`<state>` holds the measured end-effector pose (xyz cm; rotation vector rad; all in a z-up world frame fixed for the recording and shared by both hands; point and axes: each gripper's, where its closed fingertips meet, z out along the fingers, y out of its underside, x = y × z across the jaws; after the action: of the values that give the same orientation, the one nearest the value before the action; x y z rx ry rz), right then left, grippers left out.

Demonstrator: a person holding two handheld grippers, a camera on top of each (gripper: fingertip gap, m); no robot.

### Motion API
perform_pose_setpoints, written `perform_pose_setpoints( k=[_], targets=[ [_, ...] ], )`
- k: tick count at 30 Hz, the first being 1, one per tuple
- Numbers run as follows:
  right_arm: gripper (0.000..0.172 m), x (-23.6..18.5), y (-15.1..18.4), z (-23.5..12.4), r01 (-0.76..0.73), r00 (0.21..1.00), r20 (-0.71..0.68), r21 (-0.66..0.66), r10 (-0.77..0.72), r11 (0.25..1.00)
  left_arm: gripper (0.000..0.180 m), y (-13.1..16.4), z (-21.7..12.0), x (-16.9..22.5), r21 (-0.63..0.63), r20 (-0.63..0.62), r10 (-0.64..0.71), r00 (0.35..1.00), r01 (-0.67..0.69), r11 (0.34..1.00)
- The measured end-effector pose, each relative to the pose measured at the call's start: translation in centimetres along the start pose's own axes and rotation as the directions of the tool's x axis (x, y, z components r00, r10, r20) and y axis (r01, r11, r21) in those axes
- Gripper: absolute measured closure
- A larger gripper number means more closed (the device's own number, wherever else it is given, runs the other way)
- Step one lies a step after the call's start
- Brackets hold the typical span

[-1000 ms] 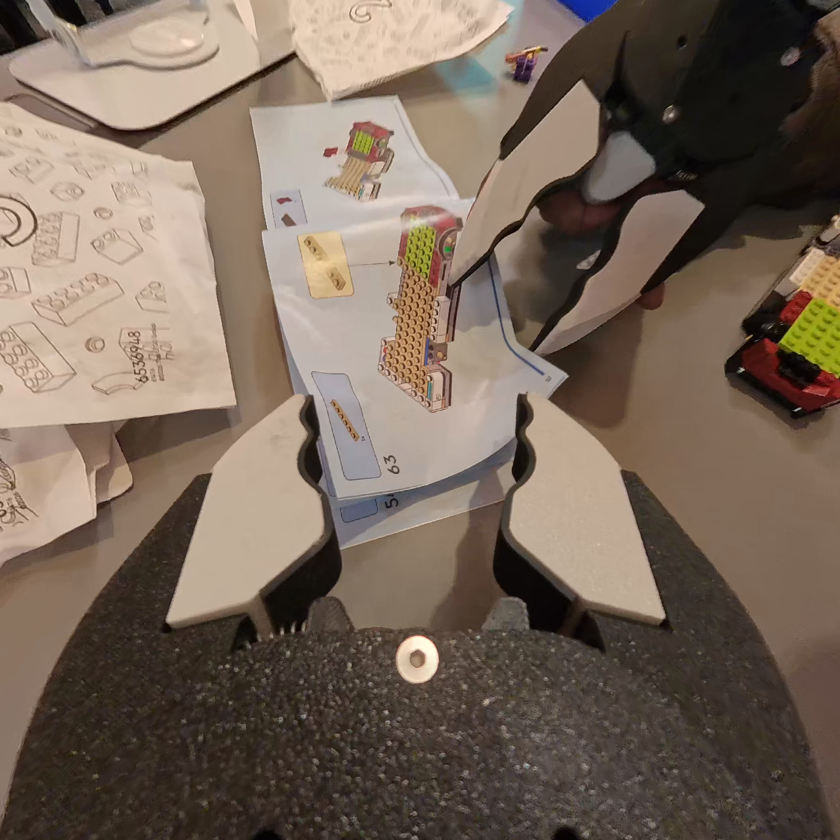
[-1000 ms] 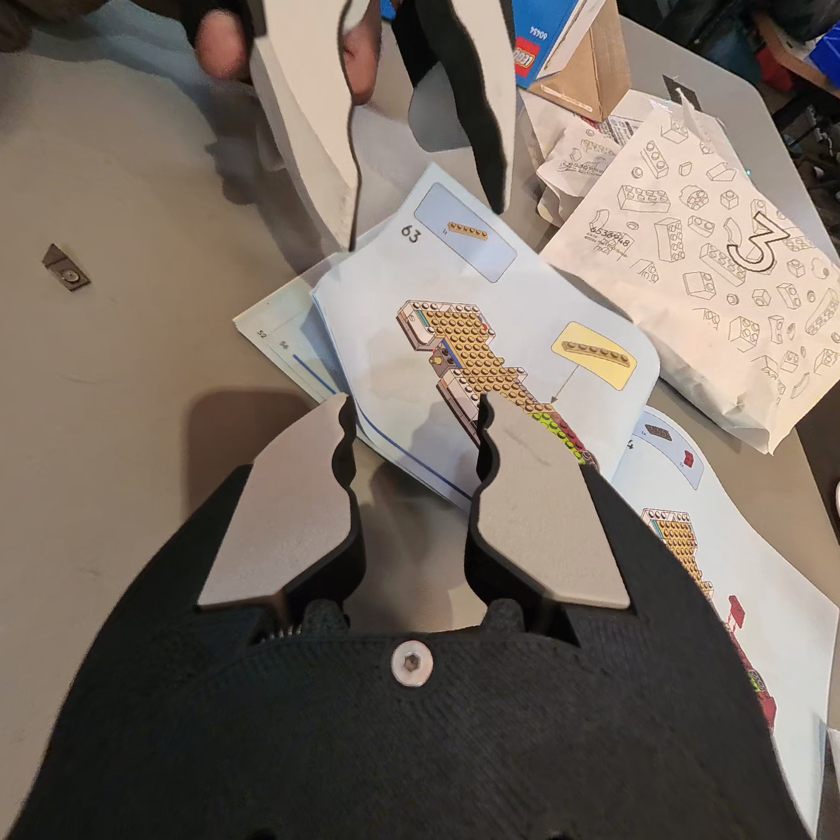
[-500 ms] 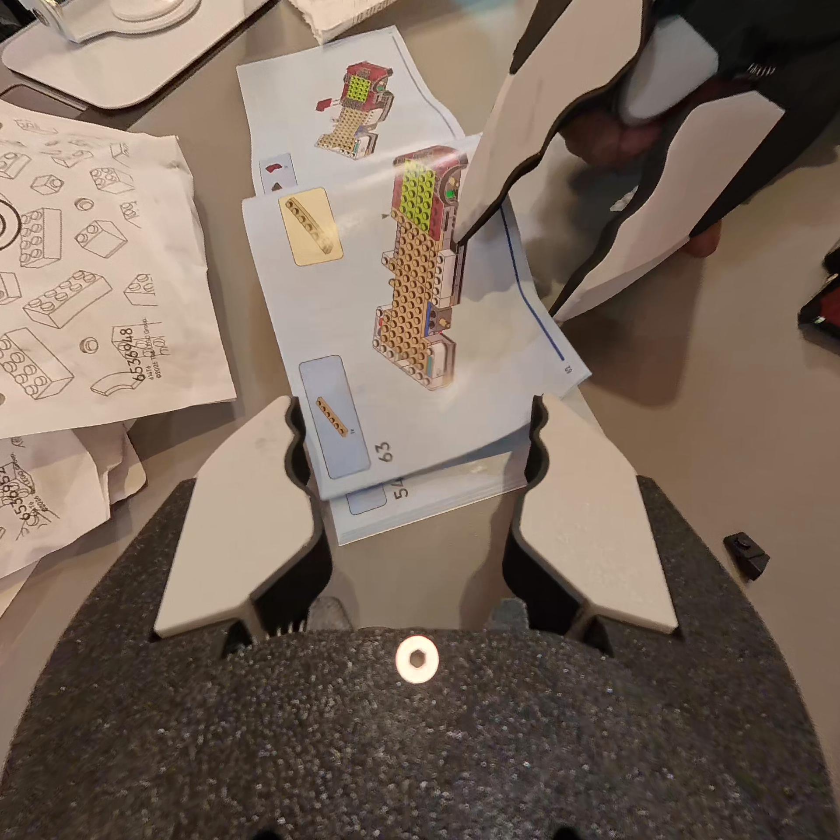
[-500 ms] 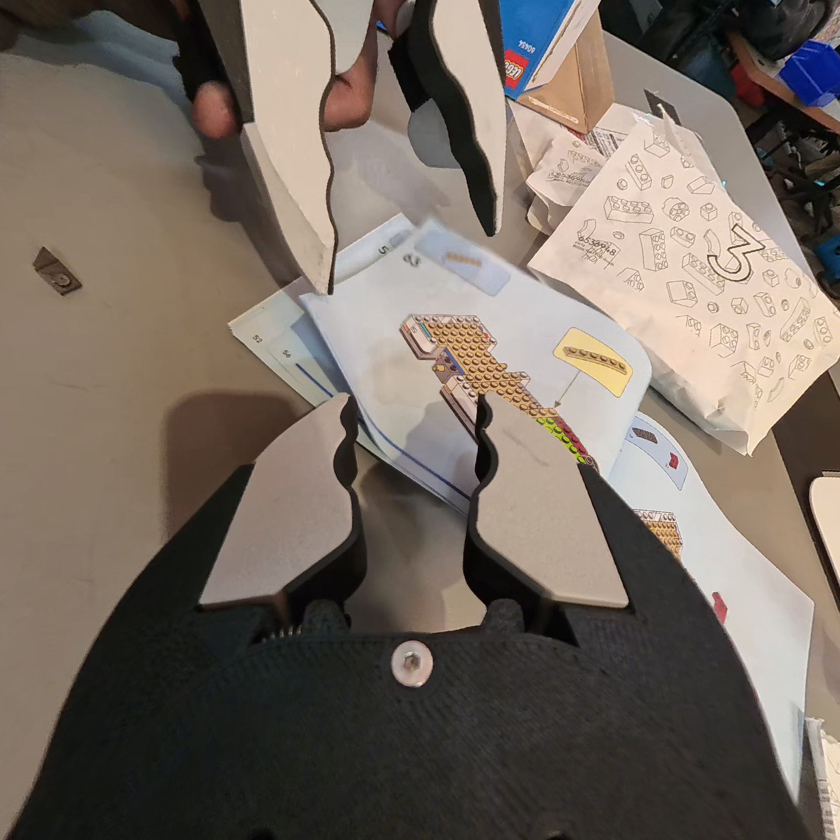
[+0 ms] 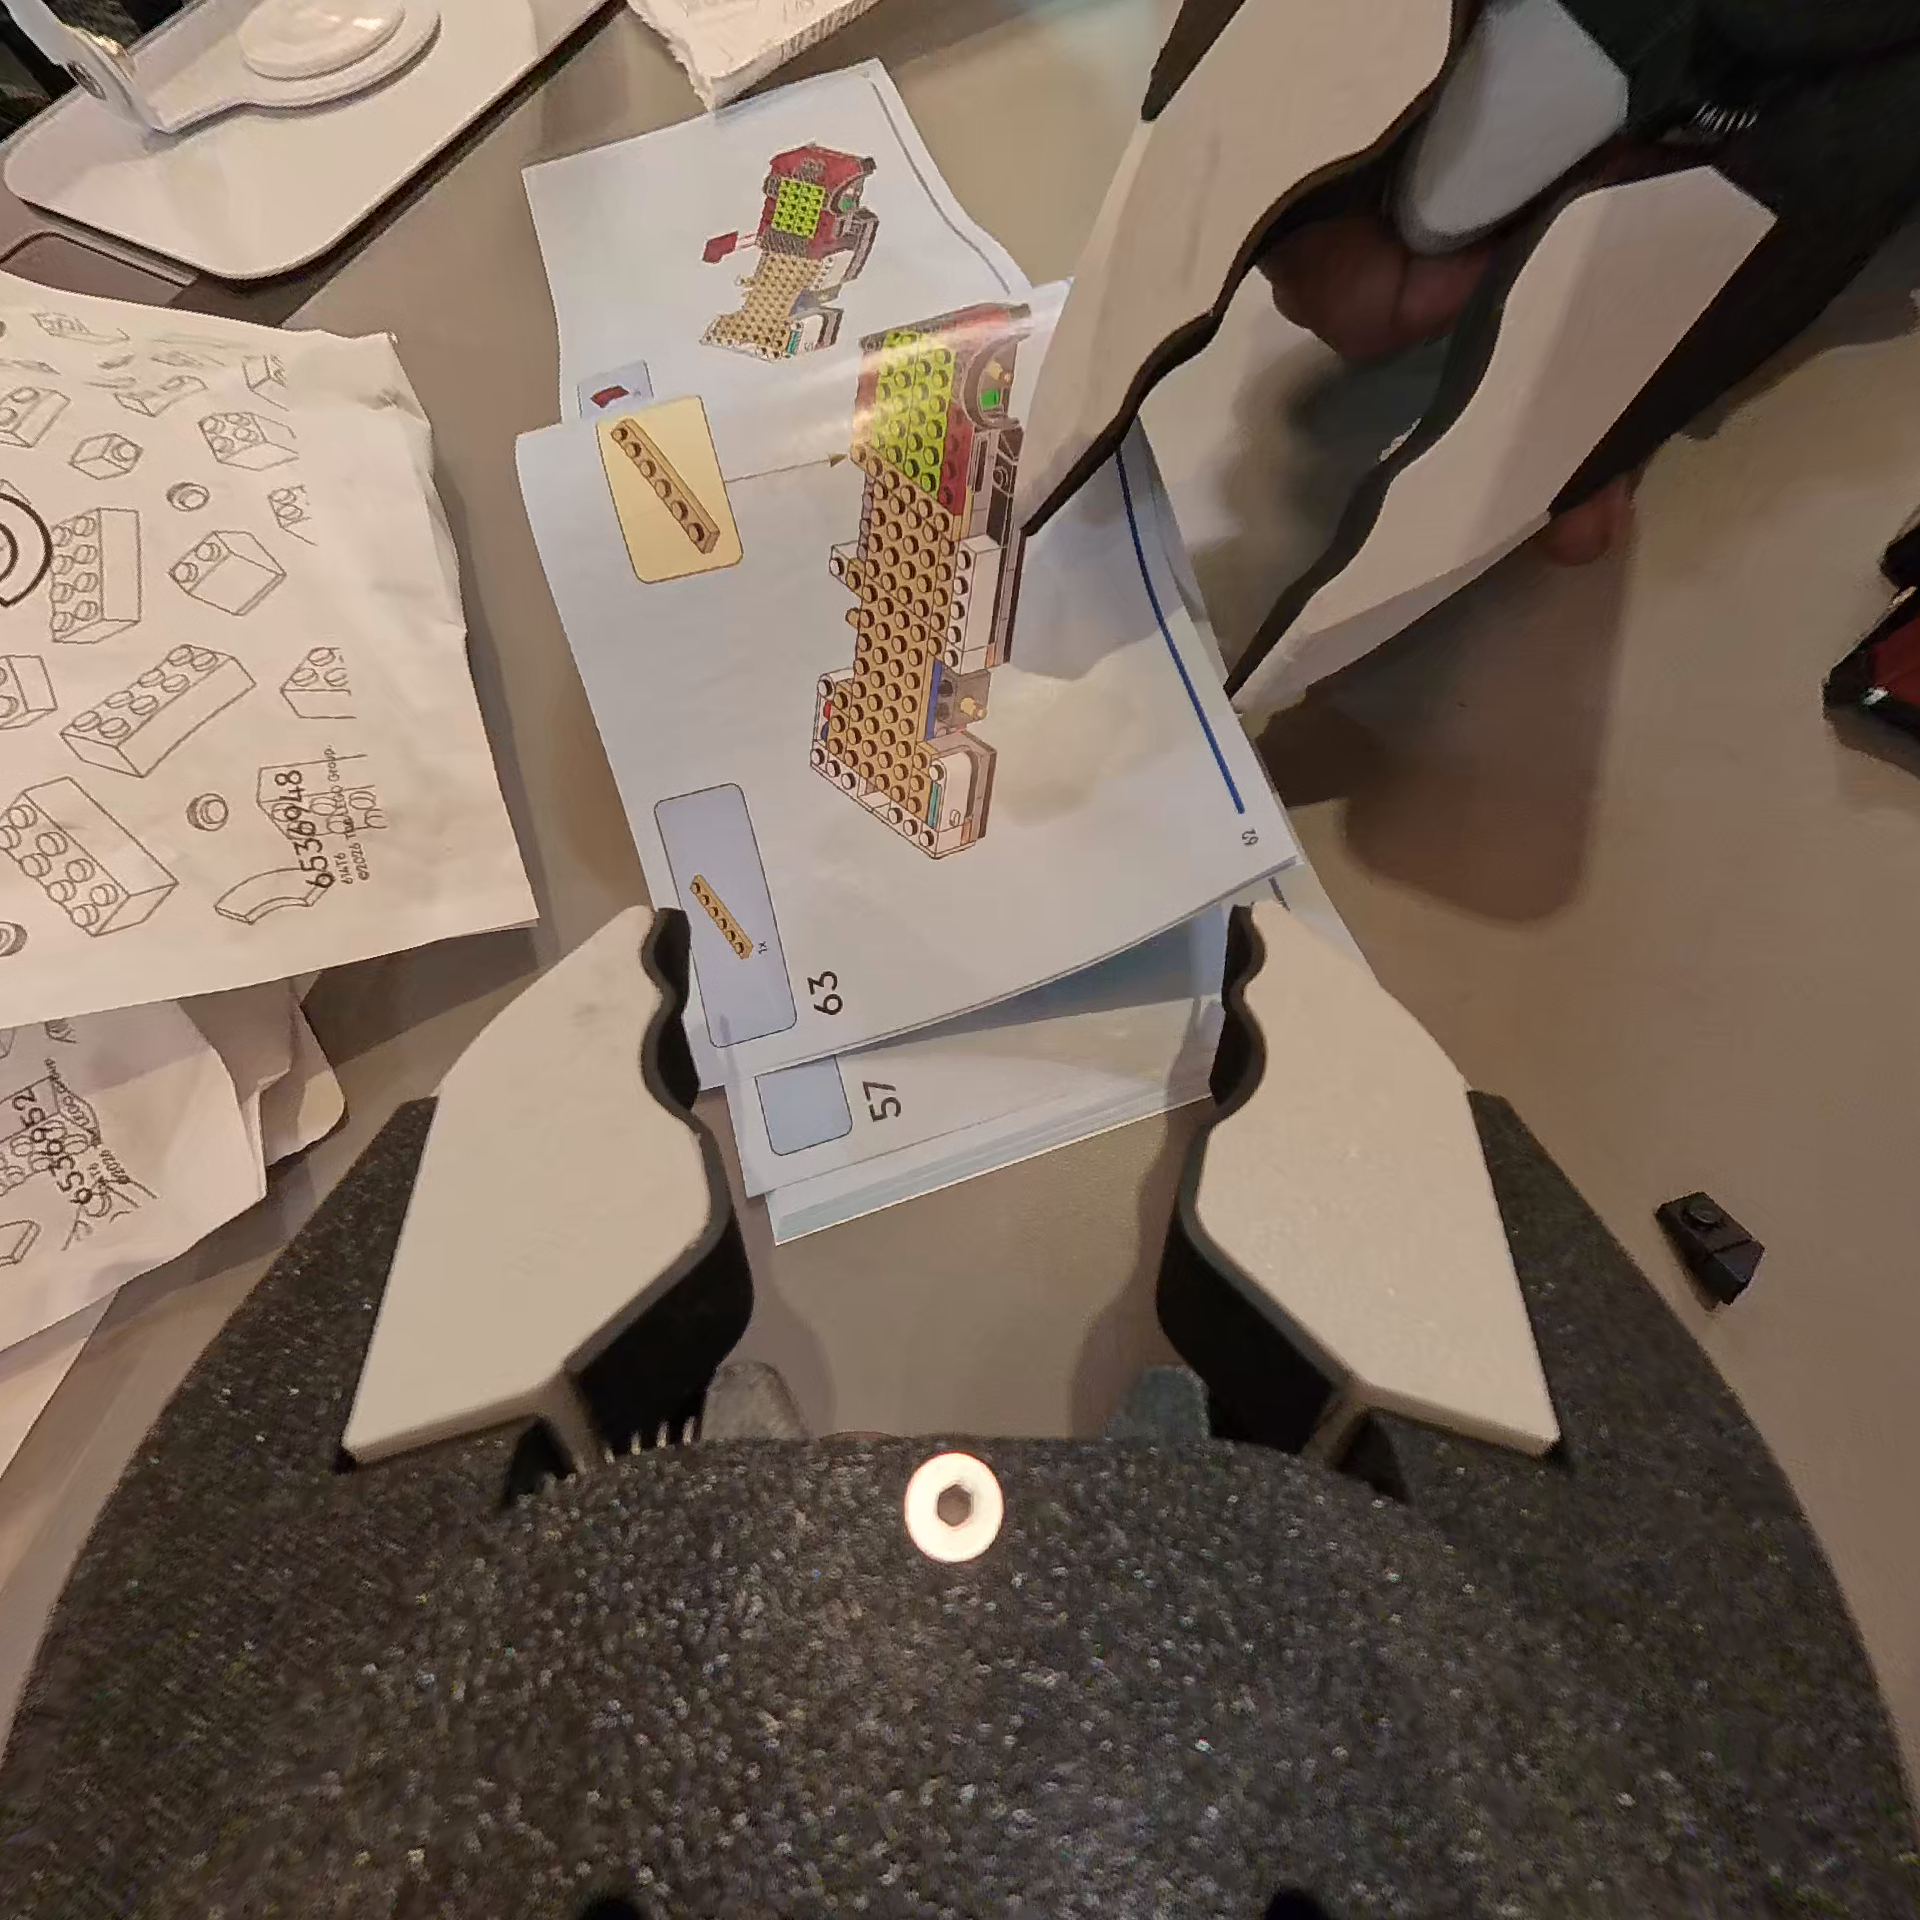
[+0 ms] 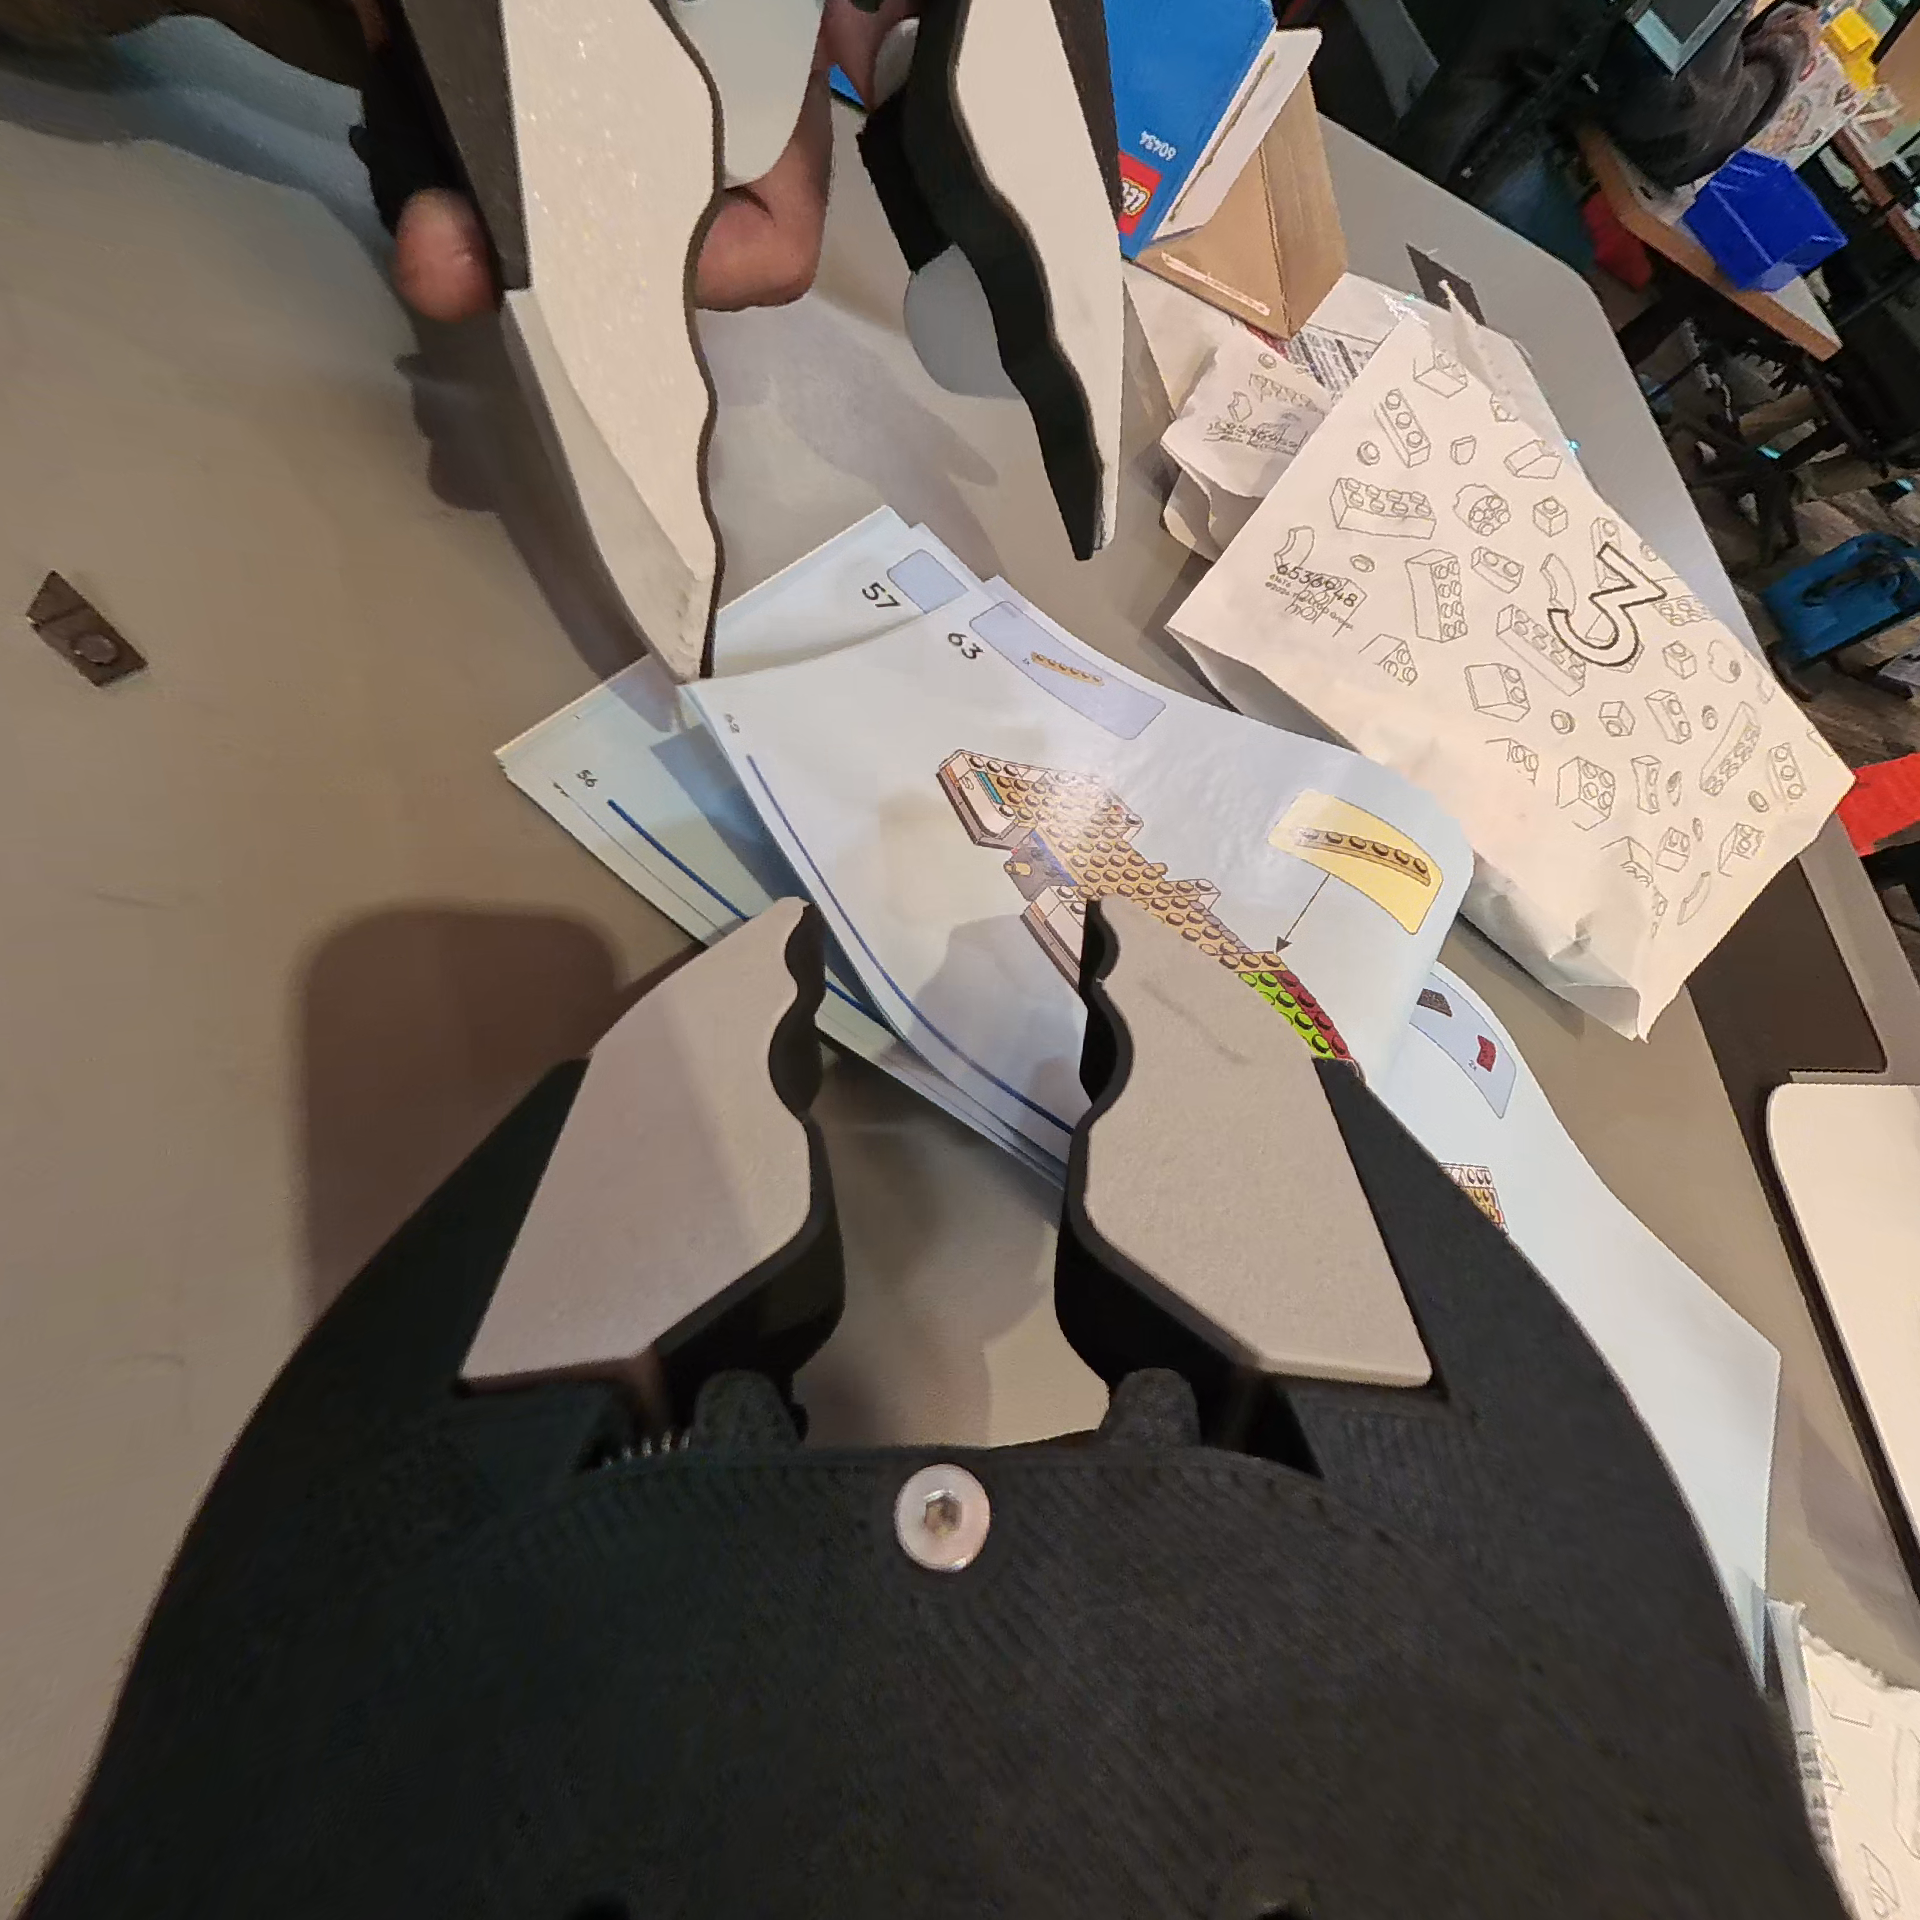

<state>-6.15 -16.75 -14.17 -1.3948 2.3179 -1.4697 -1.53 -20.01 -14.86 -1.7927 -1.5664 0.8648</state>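
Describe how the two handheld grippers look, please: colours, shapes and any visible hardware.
Both grippers, left and right, have black, rough-textured rounded bodies with one silver screw at the centre. Each carries two flat, pale grey fingers that taper to points, lined with black wavy-edged pads. A small spring shows at each left finger base.

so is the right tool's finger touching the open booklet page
Cannot tell. In the left wrist view one finger of the right tool points at the booklet page, but its tip shows neither clear contact nor gap.

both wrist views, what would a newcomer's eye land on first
The open brick-building instruction booklet lies mid-table, top page curling up. Two open tools flank it: the left tool at its near edge, the right tool over its page. A white paper bag printed with brick outlines lies beside it.
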Motion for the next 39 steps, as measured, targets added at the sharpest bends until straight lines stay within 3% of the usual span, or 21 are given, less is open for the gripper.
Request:
perform_pose_setpoints(
  k=[39],
  targets=[
    [0.124,-1.6,-0.9,0.4,0.076,0.997,0.003,0.004,-0.076,0.997,0.083,0.2,1.3,0.6,-0.04,0.007,0.016,1.0,-0.016,0.999]
  ],
)
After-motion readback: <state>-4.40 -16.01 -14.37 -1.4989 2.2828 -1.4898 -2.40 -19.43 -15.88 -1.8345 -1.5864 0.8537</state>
